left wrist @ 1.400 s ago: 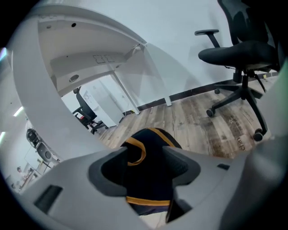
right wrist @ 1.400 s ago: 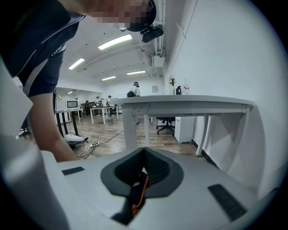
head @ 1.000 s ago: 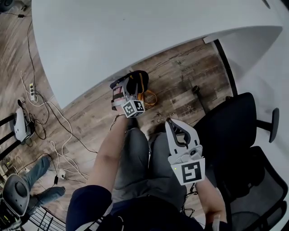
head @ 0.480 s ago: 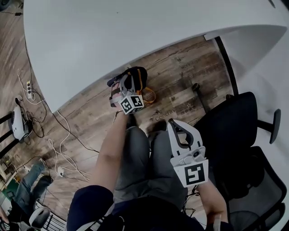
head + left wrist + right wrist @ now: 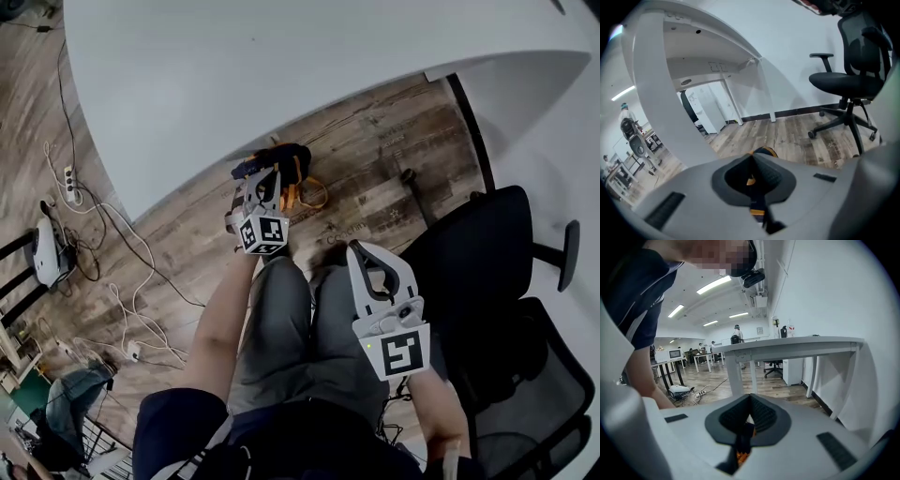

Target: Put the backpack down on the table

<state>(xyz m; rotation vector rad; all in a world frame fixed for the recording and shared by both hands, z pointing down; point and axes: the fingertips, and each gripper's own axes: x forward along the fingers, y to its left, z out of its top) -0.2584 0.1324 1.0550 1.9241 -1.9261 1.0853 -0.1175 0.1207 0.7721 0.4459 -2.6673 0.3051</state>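
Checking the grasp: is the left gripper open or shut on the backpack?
Shut. The left gripper is closed on the backpack: in the left gripper view its jaws meet with dark, orange-trimmed fabric pinched between them.

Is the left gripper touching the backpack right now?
Touching. In the left gripper view, the left gripper is shut, with a black-and-orange strap of the backpack pinched between its fingers.

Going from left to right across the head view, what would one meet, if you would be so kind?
A white device on the floor, left tongs, right tongs, black office chair.
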